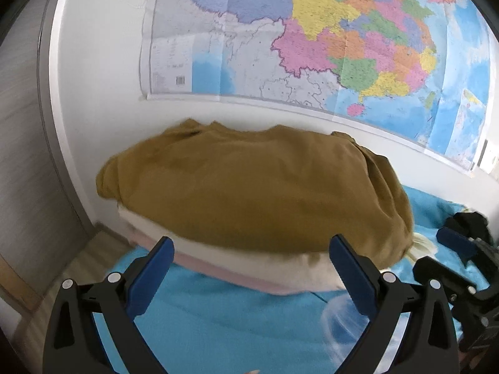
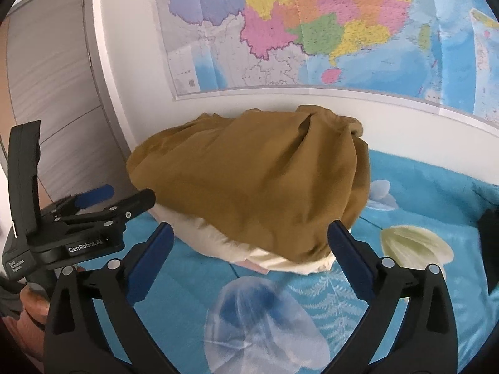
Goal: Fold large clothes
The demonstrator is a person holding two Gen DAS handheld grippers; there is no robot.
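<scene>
A folded mustard-brown garment [image 1: 249, 187] lies on top of a stack with a cream garment [image 1: 255, 263] and a pink one [image 1: 230, 275] under it, on a blue floral bedsheet [image 1: 218, 321] against the wall. The stack also shows in the right wrist view [image 2: 255, 187]. My left gripper [image 1: 252, 246] is open and empty, just short of the stack's near edge. My right gripper [image 2: 251, 233] is open and empty, its fingertips at the stack's near edge. The left gripper also shows at the left of the right wrist view [image 2: 106, 199], and the right gripper at the right of the left wrist view [image 1: 461, 246].
A large coloured map [image 1: 312, 37] hangs on the white wall behind the stack. A grey wardrobe door [image 2: 53, 93] stands at the left. Wooden floor [image 1: 62, 280] shows beside the bed. A dark object [image 2: 489, 227] lies at the right edge of the bed.
</scene>
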